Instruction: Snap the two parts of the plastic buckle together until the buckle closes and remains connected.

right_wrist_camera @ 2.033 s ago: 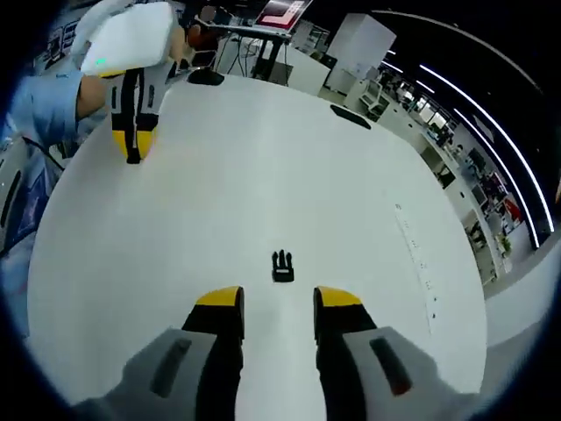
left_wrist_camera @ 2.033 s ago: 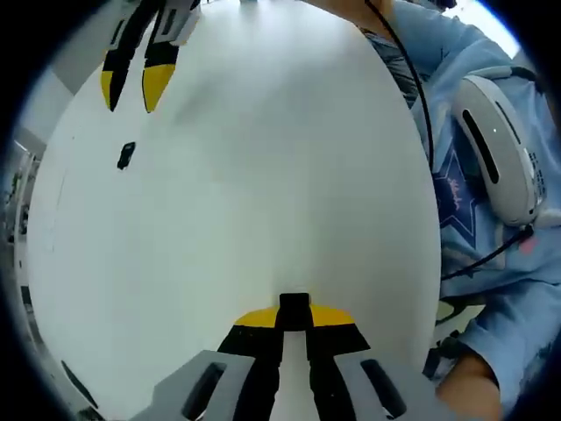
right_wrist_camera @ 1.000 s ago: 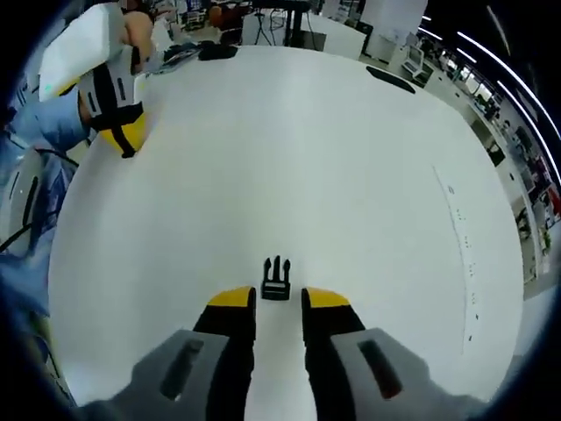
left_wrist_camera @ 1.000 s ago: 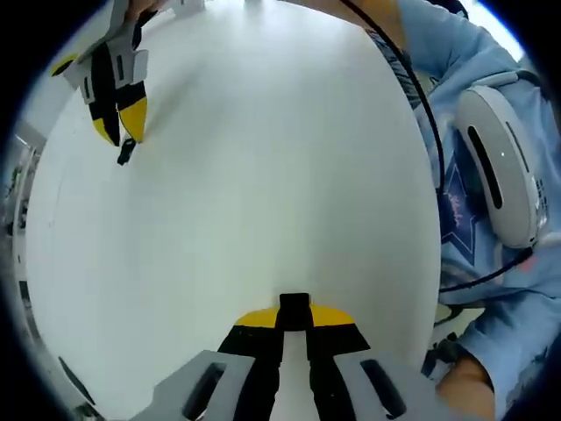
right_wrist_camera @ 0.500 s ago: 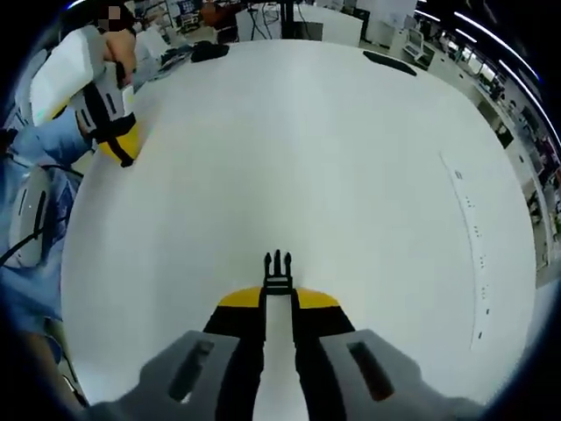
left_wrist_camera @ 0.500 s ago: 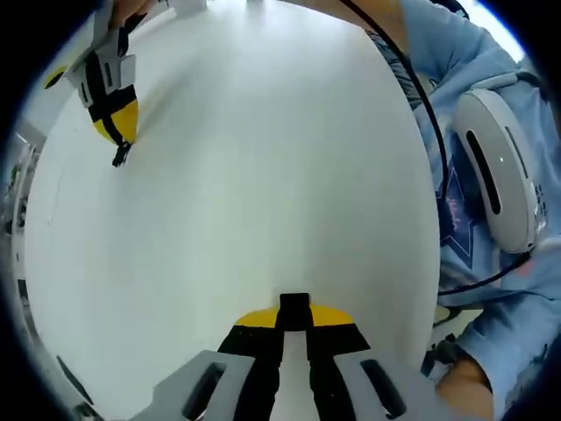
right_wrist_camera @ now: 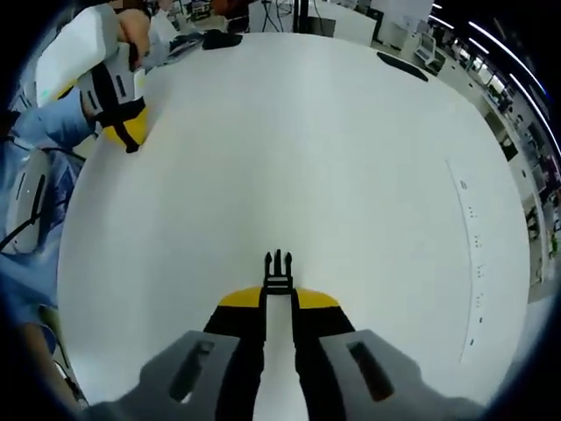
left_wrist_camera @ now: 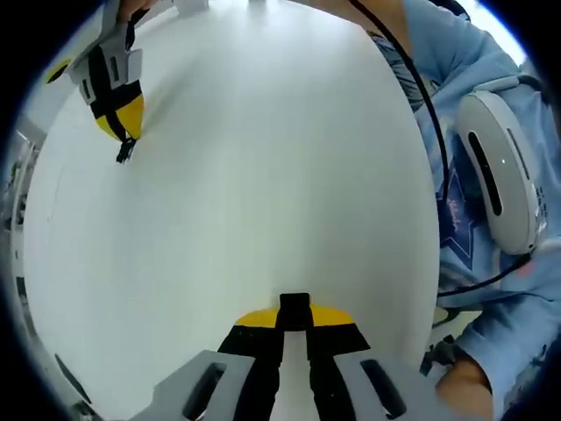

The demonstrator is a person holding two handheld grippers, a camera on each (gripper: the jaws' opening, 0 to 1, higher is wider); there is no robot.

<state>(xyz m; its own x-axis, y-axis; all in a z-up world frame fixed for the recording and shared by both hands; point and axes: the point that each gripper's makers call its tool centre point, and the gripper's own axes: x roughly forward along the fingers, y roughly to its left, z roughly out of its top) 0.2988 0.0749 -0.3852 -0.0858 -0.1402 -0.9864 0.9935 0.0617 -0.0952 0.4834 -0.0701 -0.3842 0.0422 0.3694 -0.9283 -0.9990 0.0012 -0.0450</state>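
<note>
Right gripper [right_wrist_camera: 279,296] pinching the pronged buckle part [right_wrist_camera: 278,270] by its base, prongs pointing forward past the yellow tips; two seconds ago that part lay loose on the white surface [right_wrist_camera: 333,158] ahead of spread jaws, which have since come in around it and pressed together on it. In the left gripper view the same gripper appears at the far-left edge of the surface, with the dark part hanging from its tip just above or on the surface; contact cannot be judged. Left gripper [left_wrist_camera: 294,314] likewise pressed together on a small black piece, the socket part [left_wrist_camera: 294,303], which shows as a dark block between the yellow tips near the edge of the surface closest to the person [left_wrist_camera: 491,175]; this grasp is unchanged across the earlier pictures. In the right gripper view the left gripper sits at the far-left edge of the surface, well apart from the pronged part. Reading: both halves of the buckle are now in hand, so the pick-up stage appears complete, while the joining has not begun. The next step probably calls for bringing the two grippers together over the middle of the surface, prongs lined up with the socket opening, and pressing until the catch engages. Misalignment of the small parts, or slip in either pinch, is the likely risk.
</note>
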